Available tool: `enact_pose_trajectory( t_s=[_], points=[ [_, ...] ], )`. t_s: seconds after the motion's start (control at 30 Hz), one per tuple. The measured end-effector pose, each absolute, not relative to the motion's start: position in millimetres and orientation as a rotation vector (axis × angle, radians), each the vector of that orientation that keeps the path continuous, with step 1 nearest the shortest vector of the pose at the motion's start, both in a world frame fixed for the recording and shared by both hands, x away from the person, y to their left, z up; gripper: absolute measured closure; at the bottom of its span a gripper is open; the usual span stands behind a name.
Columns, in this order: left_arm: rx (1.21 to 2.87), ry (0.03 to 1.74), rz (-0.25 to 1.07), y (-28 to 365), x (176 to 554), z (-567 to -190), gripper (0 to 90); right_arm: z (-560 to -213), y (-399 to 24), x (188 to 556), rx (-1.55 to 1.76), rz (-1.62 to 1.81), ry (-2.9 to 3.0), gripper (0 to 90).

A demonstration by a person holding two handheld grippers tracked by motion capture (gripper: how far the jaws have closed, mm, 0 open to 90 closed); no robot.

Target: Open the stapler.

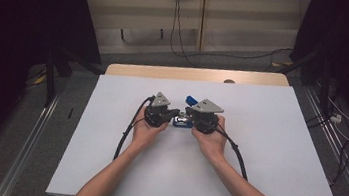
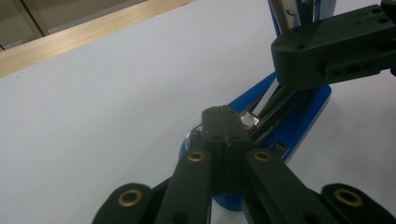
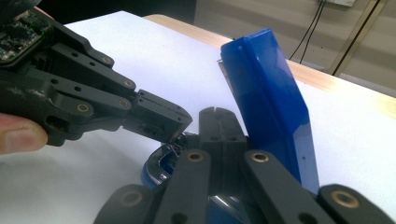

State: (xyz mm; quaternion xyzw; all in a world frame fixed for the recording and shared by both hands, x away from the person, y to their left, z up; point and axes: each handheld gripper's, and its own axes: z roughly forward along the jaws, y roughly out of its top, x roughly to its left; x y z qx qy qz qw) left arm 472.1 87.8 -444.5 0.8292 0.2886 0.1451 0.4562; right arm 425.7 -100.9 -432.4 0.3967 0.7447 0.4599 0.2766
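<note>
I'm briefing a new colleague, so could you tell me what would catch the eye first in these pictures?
First, the blue stapler at the middle of the white table, its top swung open and standing up. Next, the left gripper and right gripper, jaws shut, meeting tip to tip over the stapler's base from either side.

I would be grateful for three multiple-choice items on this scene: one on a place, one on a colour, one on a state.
1. Where does the stapler lie?
A. between the two grippers
B. at the table's far right corner
C. on the floor

2. What colour is the stapler's body?
A. red
B. blue
C. yellow

3. How does the stapler's top arm stand?
A. pressed flat on the base
B. swung up and open
C. taken off

Answers: 1 A, it sits between the left gripper and the right gripper; 2 B, both gripper views show blue plastic; 3 B, the arm rises steeply in the right gripper view.
</note>
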Motion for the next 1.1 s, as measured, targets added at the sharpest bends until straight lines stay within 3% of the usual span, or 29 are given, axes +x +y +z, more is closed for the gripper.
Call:
enact_pose_trajectory(
  t_s=[1.1],
  points=[
    [2.035, 0.71, 0.352, 89, 473, -445, 90.0, -425, -119, 422, 1.118, 1.247, 1.913, 90.0]
  ],
)
